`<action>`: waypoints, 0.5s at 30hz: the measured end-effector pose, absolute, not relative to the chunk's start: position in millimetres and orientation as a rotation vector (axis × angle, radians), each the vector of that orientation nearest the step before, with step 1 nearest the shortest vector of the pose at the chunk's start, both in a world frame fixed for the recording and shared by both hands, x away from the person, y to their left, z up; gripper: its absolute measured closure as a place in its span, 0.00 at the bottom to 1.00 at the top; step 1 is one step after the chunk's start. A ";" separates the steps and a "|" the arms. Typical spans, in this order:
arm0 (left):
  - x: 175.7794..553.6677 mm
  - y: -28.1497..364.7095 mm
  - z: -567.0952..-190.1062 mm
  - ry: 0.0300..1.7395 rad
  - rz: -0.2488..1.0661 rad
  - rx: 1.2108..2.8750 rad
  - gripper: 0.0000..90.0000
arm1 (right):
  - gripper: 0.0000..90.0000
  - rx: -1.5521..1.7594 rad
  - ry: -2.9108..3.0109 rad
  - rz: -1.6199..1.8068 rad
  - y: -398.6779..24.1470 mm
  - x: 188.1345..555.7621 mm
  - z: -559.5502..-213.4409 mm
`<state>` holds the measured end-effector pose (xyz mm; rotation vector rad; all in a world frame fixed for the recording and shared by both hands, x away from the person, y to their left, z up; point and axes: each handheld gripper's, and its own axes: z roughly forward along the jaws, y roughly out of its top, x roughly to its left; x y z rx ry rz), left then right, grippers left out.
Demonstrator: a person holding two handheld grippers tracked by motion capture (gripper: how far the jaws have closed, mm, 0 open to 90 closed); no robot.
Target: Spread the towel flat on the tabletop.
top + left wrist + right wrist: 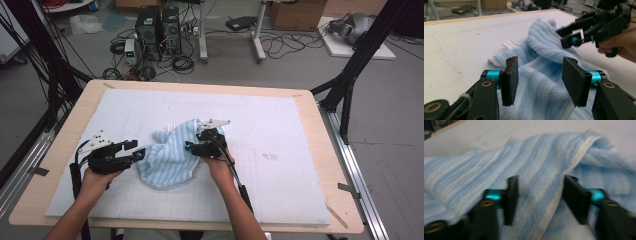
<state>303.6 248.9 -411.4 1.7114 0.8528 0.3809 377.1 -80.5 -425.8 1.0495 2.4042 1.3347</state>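
**Both grippers poised at a crumpled towel, neither with a hold**

A light blue striped towel (167, 152) lies bunched on the pale foam mat (280, 185) that covers the wooden table (320, 135), left of the mat's middle and nearer the person's edge than the far one. A small white label (509, 44) sticks out from its far fold in the left gripper view.

The left gripper (134, 152) sits at the towel's left edge. In its own view the jaws stand about half apart, with the fabric lying ahead of and below the pads (510, 80); nothing is pinched. The right gripper (192, 146) is at the towel's right side, above a raised fold. Its view is blurred, but the jaws stand parted with a whitish hem (564, 180) running up between them, and the pads do not appear to press on it.

I judge the step in hand to be taking hold of the towel at two places, probably in order to spread or fold it. The next move calls for each gripper to go down onto a single edge or corner, not onto a thick bunch, and to close until the cloth is truly caught. The right one already has the hem lined up; the left needs to go further forward over the cloth first.
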 end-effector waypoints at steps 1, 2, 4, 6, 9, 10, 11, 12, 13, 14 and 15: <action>304.2 253.5 -412.4 0.871 0.389 1.701 0.53 | 0.80 1.029 2.436 1.329 -80.4 376.1 -426.1; 304.6 255.4 -413.3 0.880 0.391 1.695 0.53 | 0.88 0.986 2.445 1.317 -81.0 374.3 -424.6; 305.0 259.0 -414.7 0.895 0.394 1.693 0.53 | 0.93 0.911 2.414 1.333 -85.0 365.7 -417.9; 305.3 261.7 -415.6 0.905 0.397 1.686 0.53 | 0.93 0.877 2.407 1.353 -93.2 356.8 -411.5; 305.4 263.1 -415.8 0.911 0.396 1.679 0.53 | 0.93 0.874 2.413 1.368 -113.9 343.8 -407.9; 305.4 263.0 -415.8 0.914 0.398 1.676 0.53 | 0.93 0.879 2.416 1.371 -122.3 339.7 -407.7; 305.5 262.6 -415.7 0.915 0.397 1.676 0.53 | 0.93 0.880 2.416 1.374 -130.9 335.6 -407.8; 305.6 262.3 -415.8 0.913 0.398 1.677 0.53 | 0.93 0.886 2.417 1.370 -139.5 330.7 -407.8; 305.8 261.7 -415.8 0.911 0.397 1.679 0.53 | 0.93 0.886 2.415 1.360 -148.0 326.5 -408.2; 306.3 261.3 -416.0 0.909 0.397 1.682 0.53 | 0.93 0.897 2.409 1.355 -156.5 322.3 -408.6; 306.6 260.2 -416.4 0.912 0.395 1.681 0.53 | 0.93 0.910 2.401 1.346 -164.9 318.5 -409.3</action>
